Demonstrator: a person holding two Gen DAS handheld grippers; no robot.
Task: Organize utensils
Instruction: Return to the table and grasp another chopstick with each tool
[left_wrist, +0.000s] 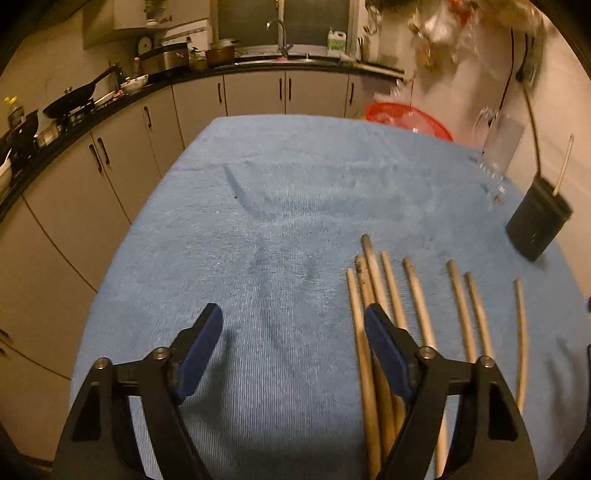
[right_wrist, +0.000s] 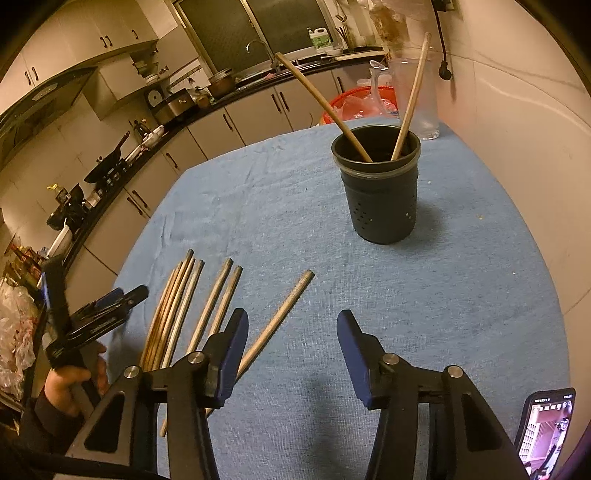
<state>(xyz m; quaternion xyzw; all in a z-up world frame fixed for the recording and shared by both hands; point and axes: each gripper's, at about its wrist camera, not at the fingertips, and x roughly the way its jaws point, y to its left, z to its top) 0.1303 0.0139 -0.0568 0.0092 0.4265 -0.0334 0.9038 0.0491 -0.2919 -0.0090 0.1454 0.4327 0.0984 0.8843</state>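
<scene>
Both tongs stand wide and hold nothing. The left tongs (left_wrist: 293, 328) hover over the blue-covered surface (left_wrist: 258, 221), with the loose chopsticks (left_wrist: 417, 306) lying under and beside their right finger. Ahead of the right tongs (right_wrist: 293, 334) stands the dark holder (right_wrist: 380, 188) with two chopsticks (right_wrist: 408, 107) inside.

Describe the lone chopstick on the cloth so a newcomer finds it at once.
On the blue cloth, look in front of the dark holder to the row of chopsticks lying flat. The lone chopstick is the rightmost one, nearest the right gripper. It lies apart from the bunch and slants right, while the others fan close together.
</scene>
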